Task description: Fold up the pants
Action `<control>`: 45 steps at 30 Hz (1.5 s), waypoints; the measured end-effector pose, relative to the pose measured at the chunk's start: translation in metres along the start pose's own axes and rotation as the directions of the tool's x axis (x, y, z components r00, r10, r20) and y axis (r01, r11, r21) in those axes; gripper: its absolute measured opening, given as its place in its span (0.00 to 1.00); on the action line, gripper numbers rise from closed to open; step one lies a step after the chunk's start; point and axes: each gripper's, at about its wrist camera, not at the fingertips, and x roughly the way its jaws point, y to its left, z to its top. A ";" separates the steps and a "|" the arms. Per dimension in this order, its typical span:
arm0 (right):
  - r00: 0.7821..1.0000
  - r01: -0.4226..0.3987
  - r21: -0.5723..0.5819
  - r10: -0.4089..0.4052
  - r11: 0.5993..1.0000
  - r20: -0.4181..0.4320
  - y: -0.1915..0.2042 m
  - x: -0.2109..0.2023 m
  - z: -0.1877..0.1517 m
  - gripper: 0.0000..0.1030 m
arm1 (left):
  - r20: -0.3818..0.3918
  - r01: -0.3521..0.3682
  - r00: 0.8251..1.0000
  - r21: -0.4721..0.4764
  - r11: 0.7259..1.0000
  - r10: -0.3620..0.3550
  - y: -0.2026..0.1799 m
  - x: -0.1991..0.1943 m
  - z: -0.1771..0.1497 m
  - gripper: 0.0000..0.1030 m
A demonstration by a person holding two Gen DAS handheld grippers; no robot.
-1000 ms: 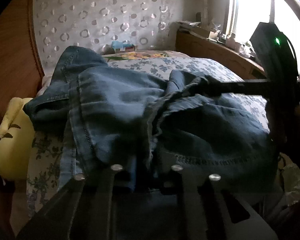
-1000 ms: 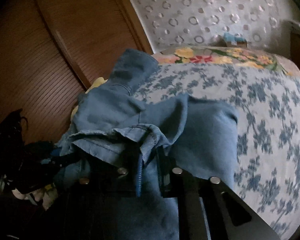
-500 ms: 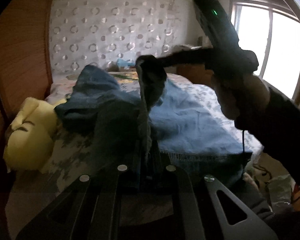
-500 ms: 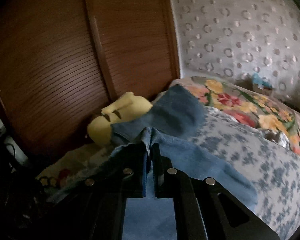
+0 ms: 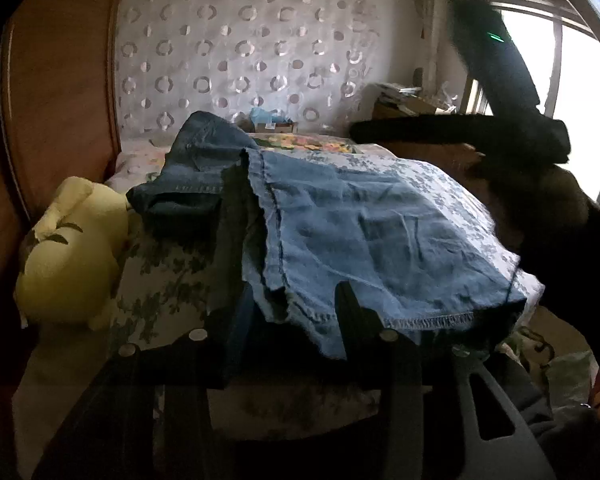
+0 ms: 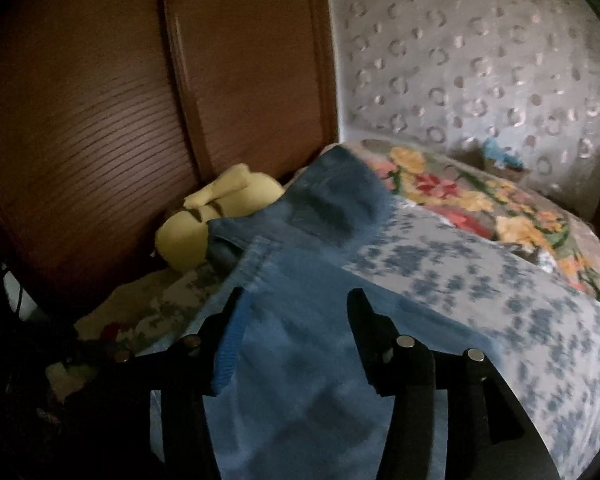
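Blue denim pants (image 5: 340,236) lie on the bed, one part laid over another, with a hemmed edge toward me. They also show in the right wrist view (image 6: 308,312). My left gripper (image 5: 288,304) is open, its fingers either side of the near denim edge. My right gripper (image 6: 296,304) is open above the denim and holds nothing. In the left wrist view the right gripper (image 5: 380,130) is raised above the far right of the bed, in a hand.
The bed has a blue floral cover (image 6: 520,280) and a bright flowered blanket (image 6: 480,200). A yellow plush toy (image 5: 68,256) lies at the bed's left edge, against a brown wooden wardrobe (image 6: 120,100). A cluttered shelf (image 5: 404,100) and a window (image 5: 580,112) are at right.
Both grippers have opened and let go of the denim. The lifted fold has dropped flat onto the bed. The right gripper has moved up and away to the right.
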 end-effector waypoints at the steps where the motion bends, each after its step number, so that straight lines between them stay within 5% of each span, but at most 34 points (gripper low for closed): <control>1: 1.000 0.020 0.009 -0.020 1.000 0.005 -0.008 -0.006 -0.012 0.51 | 0.001 -0.007 1.000 0.004 1.000 0.007 -0.002 0.001 0.001 0.42; 10: 0.993 0.122 0.128 -0.122 0.984 -0.006 -0.050 -0.058 -0.104 0.53 | 0.044 -0.007 0.999 0.029 1.000 0.005 -0.021 -0.001 0.009 0.45; 14: 0.987 0.158 0.199 -0.156 0.967 -0.028 -0.051 -0.078 -0.144 0.58 | 0.051 0.017 0.999 0.026 1.000 -0.019 -0.031 0.003 0.012 0.78; 17: 0.987 0.162 0.241 -0.158 0.957 -0.037 -0.042 -0.085 -0.163 0.62 | 0.052 0.022 0.998 0.027 0.999 -0.023 -0.039 0.007 0.014 0.79; 24: 0.981 0.195 0.296 -0.187 0.935 -0.054 -0.030 -0.091 -0.178 0.63 | 0.028 0.022 0.999 0.040 0.999 -0.024 -0.056 0.020 0.010 0.79; 34: 0.994 0.107 0.365 -0.097 0.925 -0.048 -0.058 -0.065 -0.180 0.63 | -0.005 0.039 0.999 0.034 0.999 -0.039 -0.060 0.029 0.001 0.79; 41: 0.991 0.122 0.346 -0.097 0.930 -0.088 -0.063 -0.054 -0.177 0.62 | 0.001 0.035 0.999 0.040 0.999 -0.035 -0.061 0.027 0.001 0.79; 42: 0.992 0.116 0.339 -0.091 0.934 -0.091 -0.062 -0.051 -0.175 0.61 | 0.002 0.031 1.000 0.042 0.999 -0.031 -0.061 0.027 0.002 0.79; 45: 0.993 0.082 0.323 -0.051 0.943 -0.103 -0.062 -0.044 -0.166 0.36 | 0.002 0.032 0.999 0.043 0.999 -0.032 -0.062 0.027 0.002 0.79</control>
